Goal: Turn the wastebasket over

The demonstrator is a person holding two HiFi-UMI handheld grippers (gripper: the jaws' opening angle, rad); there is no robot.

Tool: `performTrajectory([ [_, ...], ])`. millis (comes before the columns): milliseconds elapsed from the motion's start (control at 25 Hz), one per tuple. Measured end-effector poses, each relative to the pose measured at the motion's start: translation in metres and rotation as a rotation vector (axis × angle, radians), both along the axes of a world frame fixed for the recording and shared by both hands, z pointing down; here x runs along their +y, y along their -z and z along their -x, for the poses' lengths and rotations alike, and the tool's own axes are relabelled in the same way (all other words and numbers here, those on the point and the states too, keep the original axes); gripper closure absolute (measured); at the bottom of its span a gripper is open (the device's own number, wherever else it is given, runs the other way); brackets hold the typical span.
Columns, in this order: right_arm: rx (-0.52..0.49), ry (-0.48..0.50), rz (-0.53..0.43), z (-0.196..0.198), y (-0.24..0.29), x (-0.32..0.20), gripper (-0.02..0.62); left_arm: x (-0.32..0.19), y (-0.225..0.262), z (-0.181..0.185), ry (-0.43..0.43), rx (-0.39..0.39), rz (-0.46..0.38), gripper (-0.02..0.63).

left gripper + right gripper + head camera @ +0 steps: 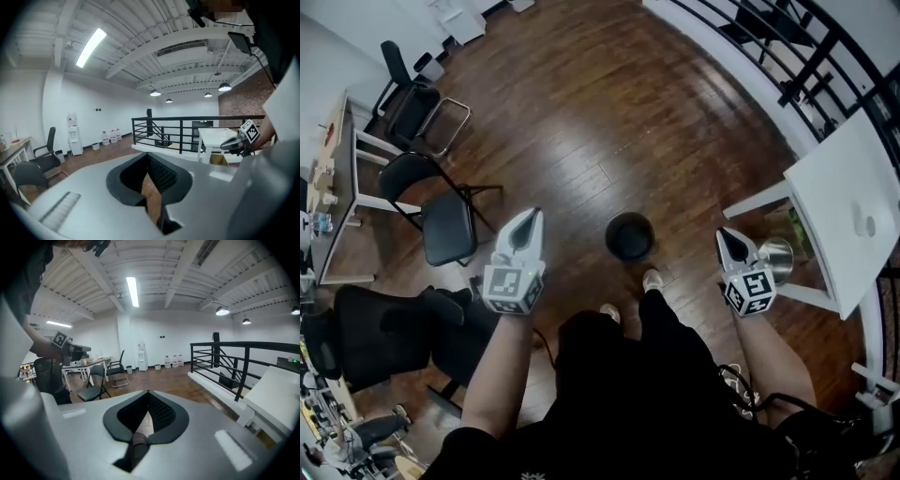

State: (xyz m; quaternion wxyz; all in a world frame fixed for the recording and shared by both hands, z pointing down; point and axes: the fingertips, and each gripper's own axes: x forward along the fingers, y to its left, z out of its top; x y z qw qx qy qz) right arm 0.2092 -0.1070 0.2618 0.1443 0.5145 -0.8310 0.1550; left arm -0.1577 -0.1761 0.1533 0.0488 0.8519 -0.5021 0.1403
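Observation:
The wastebasket [629, 235] is a small round black bin standing on the wooden floor just ahead of the person's feet [652, 278]; I look down into its dark inside. My left gripper [532, 214] hangs in the air to its left, my right gripper [721, 232] to its right, both apart from it. Each has its jaws shut with nothing between them. Neither gripper view shows the wastebasket. In the left gripper view my left gripper [149, 154] points across the room towards a railing. My right gripper [148, 392], seen in its own view, faces chairs and desks.
A shiny metal can [776, 255] stands under a white table [844, 216] close to my right gripper. A black folding chair [445, 225] and an office chair [366, 337] are at the left. A black railing [787, 56] runs along the far right.

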Motion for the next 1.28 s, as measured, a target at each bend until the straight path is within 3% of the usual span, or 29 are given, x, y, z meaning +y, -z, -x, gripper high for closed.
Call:
performTrajectory([
  [160, -0.01, 0.082, 0.072, 0.02, -0.024, -0.01, 0.594, -0.02, 0.003, 0.004, 0.008, -0.006, -0.009, 0.606],
  [280, -0.006, 0.169, 0.122, 0.037, -0.051, -0.008, 0.593, -0.027, -0.02, 0.006, -0.016, -0.025, 0.001, 0.606],
  [480, 0.043, 0.216, 0.143, 0.047, -0.138, -0.03, 0.592, -0.042, -0.101, 0.017, -0.006, -0.005, -0.012, 0.606],
  [640, 0.076, 0.213, 0.177, 0.06, -0.215, -0.055, 0.592, -0.037, -0.171, 0.013, -0.07, -0.029, -0.037, 0.606],
  [760, 0.141, 0.301, 0.278, 0.075, -0.288, -0.064, 0.588, -0.038, -0.247, 0.023, -0.064, -0.06, 0.006, 0.606],
  [880, 0.147, 0.394, 0.364, 0.083, -0.359, -0.078, 0.529, -0.049, -0.303, 0.026, -0.039, -0.027, 0.003, 0.606],
  [1120, 0.171, 0.483, 0.326, 0.097, -0.427, -0.11, 0.497, -0.069, -0.391, 0.02, -0.032, 0.011, -0.055, 0.606],
  [1280, 0.217, 0.588, 0.383, 0.121, -0.467, -0.123, 0.454, -0.079, -0.427, 0.02, -0.015, 0.007, -0.088, 0.606],
])
